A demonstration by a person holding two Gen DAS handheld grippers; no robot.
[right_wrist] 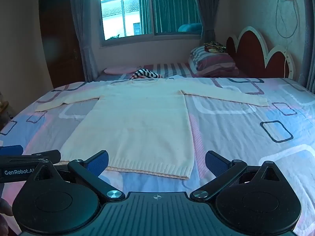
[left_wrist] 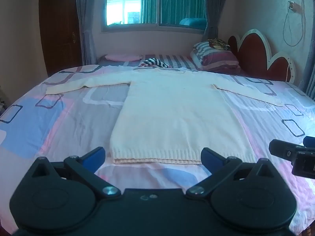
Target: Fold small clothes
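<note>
1. One cream knit sweater [left_wrist: 177, 114] lies flat on the bed, both sleeves stretched out to the sides, its ribbed hem [left_wrist: 157, 157] nearest my cameras and its neckline toward the far wall.
2. My left gripper [left_wrist: 153, 156] hangs just short of that hem, its blue pads [left_wrist: 94, 156] spread wide apart and pinching nothing; the hem's middle shows in the gap between them.
3. My right gripper [right_wrist: 157, 162] sits over the hem's right corner, fingers likewise spread and empty; the right-hand blue pad [right_wrist: 215, 163] is over bare bedsheet, beside the sweater's edge.
4. Each gripper shows in the other's view: the right one's black body [left_wrist: 293, 157] enters at the right edge of the left wrist view, and the left one, marked "GenRobot.AI" [right_wrist: 19, 165], enters at the left edge of the right wrist view.
5. Under the sweater is a bedsheet [left_wrist: 59, 122] in pink, blue and grey, printed with rounded rectangles.
6. Beyond the neckline lie a striped garment [left_wrist: 155, 63] and a pink folded piece [left_wrist: 122, 58], well apart from the sweater's hem.
7. Striped pillows [left_wrist: 214, 59] are stacked against a red scalloped headboard [left_wrist: 256, 59] at the far right.
8. I see a window [left_wrist: 153, 4] with grey curtains on the back wall, a dark wooden door [left_wrist: 59, 29] to its left, and a cable [left_wrist: 291, 29] hanging from a wall socket at the right.
</note>
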